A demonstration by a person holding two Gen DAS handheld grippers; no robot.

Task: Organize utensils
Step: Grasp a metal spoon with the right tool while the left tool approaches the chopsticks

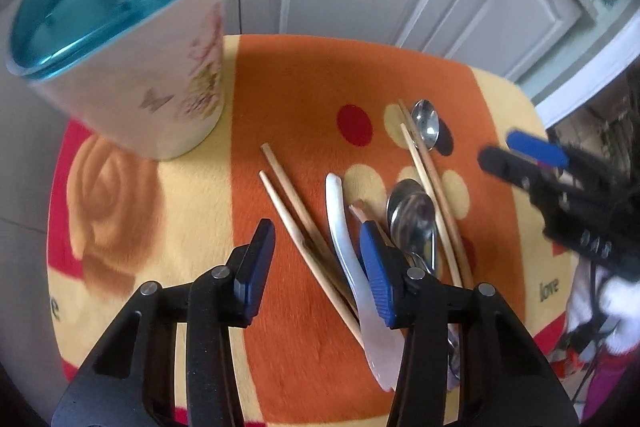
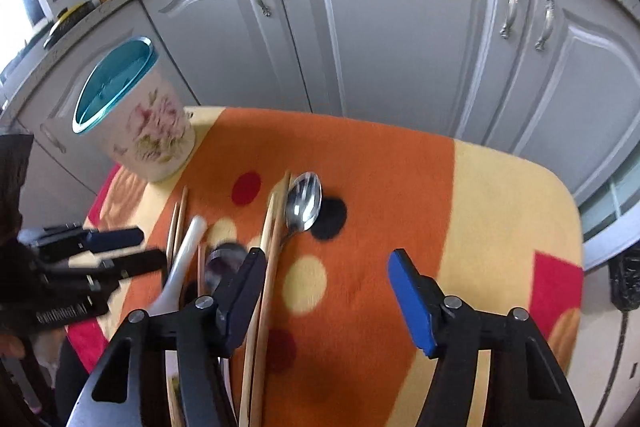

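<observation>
A: What could go wrong here?

B: The utensils lie crowded near the middle of the orange and yellow fleece cloth (image 1: 280, 87). The left gripper (image 1: 316, 267), released and holding nothing, hangs over the near pair of wooden chopsticks (image 1: 294, 211), with the white ceramic spoon (image 1: 340, 223) just right of them. I judge it could catch the spoon too, or take one stick only.

A: And the right gripper (image 2: 328, 299)?

B: Also released, empty. The far pair of chopsticks (image 2: 272, 239) runs by its left finger, so it may nudge them.

A: Counts?

B: Four chopsticks, two steel spoons (image 1: 426, 121), one white spoon, and one floral holder with a teal rim (image 1: 132, 39), far left, well apart from the pile. More may lie hidden under the grippers.
</observation>
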